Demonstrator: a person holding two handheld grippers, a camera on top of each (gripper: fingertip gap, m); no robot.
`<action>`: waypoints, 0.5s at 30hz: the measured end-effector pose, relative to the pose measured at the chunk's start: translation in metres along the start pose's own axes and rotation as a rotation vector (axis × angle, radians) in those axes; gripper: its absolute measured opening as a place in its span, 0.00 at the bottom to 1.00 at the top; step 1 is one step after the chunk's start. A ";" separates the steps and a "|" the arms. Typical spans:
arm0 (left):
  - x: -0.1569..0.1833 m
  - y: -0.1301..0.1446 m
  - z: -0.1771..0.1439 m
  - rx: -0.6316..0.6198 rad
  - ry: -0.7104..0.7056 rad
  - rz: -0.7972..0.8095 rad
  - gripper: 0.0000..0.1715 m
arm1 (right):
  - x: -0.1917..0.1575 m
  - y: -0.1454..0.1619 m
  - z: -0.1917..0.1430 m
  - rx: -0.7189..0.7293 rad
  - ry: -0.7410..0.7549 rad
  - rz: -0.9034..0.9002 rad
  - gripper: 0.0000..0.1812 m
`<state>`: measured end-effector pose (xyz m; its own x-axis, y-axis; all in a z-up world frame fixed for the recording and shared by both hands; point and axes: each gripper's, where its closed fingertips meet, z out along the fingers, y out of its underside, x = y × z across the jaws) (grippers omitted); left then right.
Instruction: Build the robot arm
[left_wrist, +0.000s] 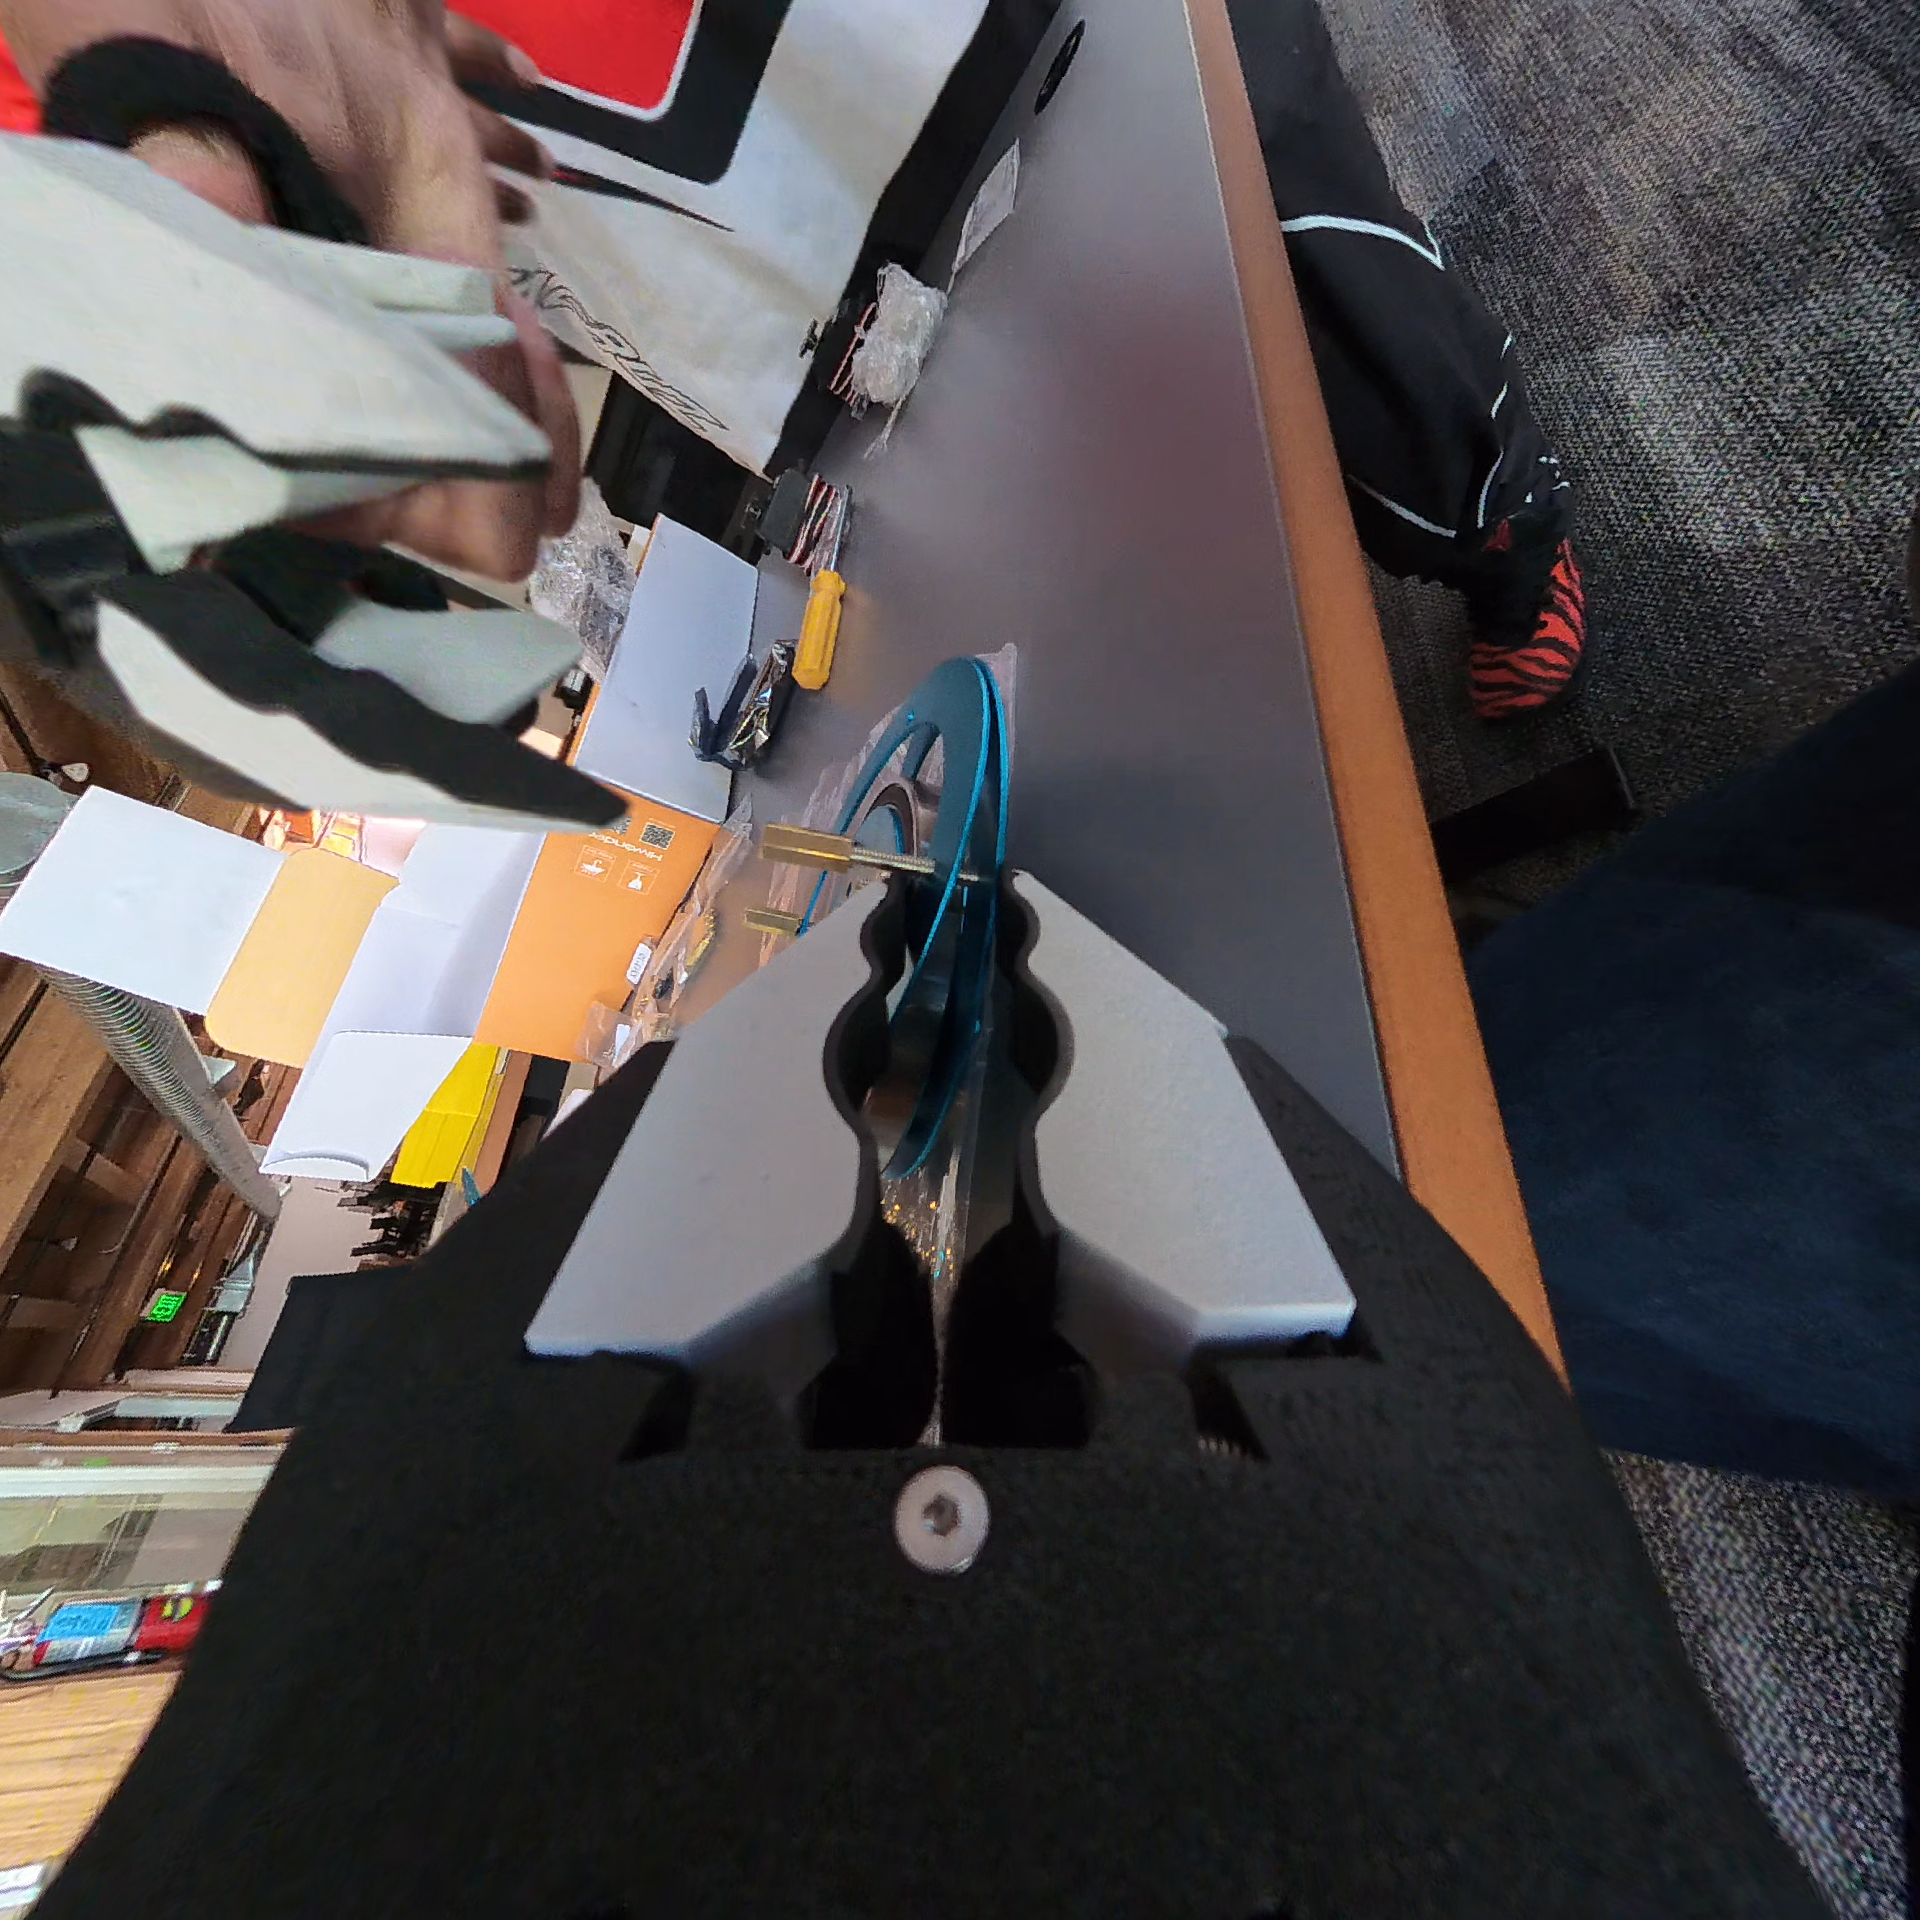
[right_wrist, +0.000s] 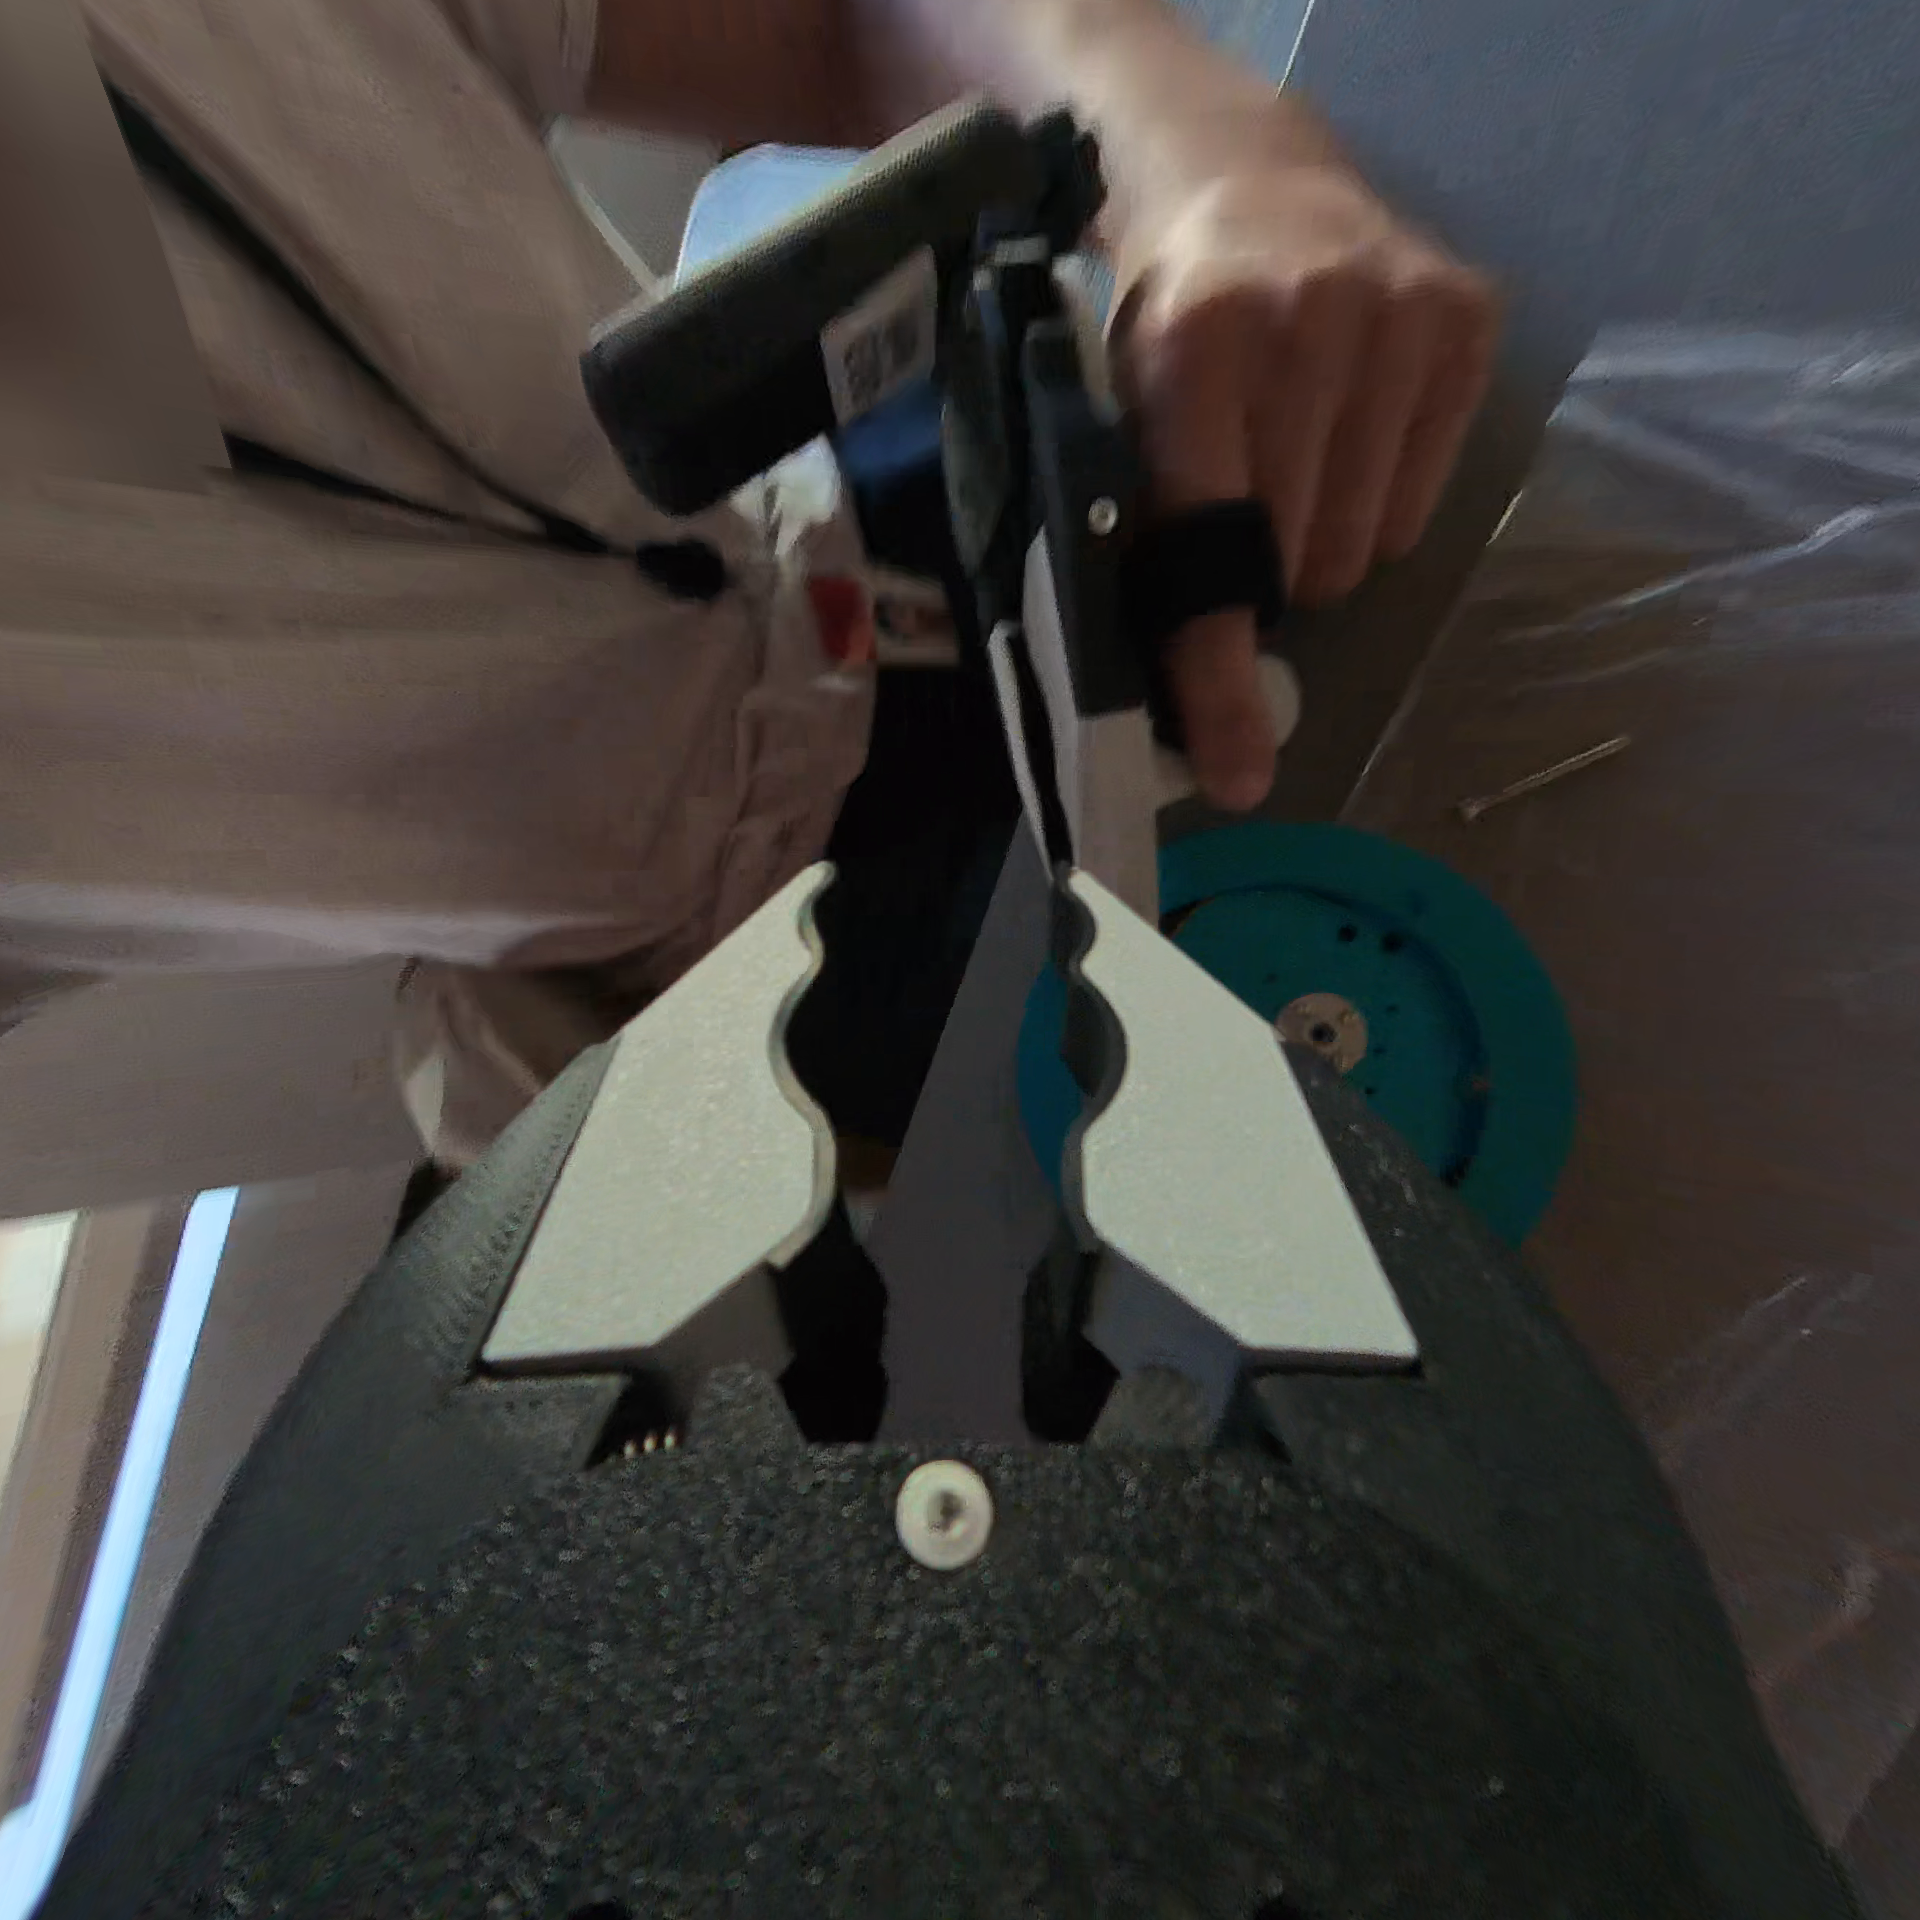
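The left gripper is closed narrowly on the edge of a teal disc assembly, which stands on edge against the grey tabletop. A threaded screw with a brass standoff projects sideways from the disc. A yellow-handled screwdriver lies beyond the disc. The right gripper stands apart from the disc, jaws parted with nothing between them. In its view, the disc shows its flat face.
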<state>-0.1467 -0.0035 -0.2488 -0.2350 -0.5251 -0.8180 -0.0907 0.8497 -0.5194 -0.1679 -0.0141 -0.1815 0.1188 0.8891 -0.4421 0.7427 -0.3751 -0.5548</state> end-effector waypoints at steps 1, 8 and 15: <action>0.000 0.000 0.000 -0.001 -0.001 0.005 0.10 | 0.001 0.006 0.000 -0.075 -0.024 -0.007 0.22; 0.001 -0.001 0.000 0.004 0.002 0.005 0.10 | 0.030 0.019 -0.007 -0.378 0.084 -0.318 0.13; 0.000 -0.001 0.000 0.010 0.011 -0.017 0.10 | 0.028 0.023 0.013 -0.395 0.049 -0.434 0.09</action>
<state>-0.1471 -0.0047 -0.2485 -0.2439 -0.5386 -0.8065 -0.0854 0.8403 -0.5354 -0.1561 -0.0016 -0.2156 -0.2274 0.9541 -0.1947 0.9184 0.1436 -0.3687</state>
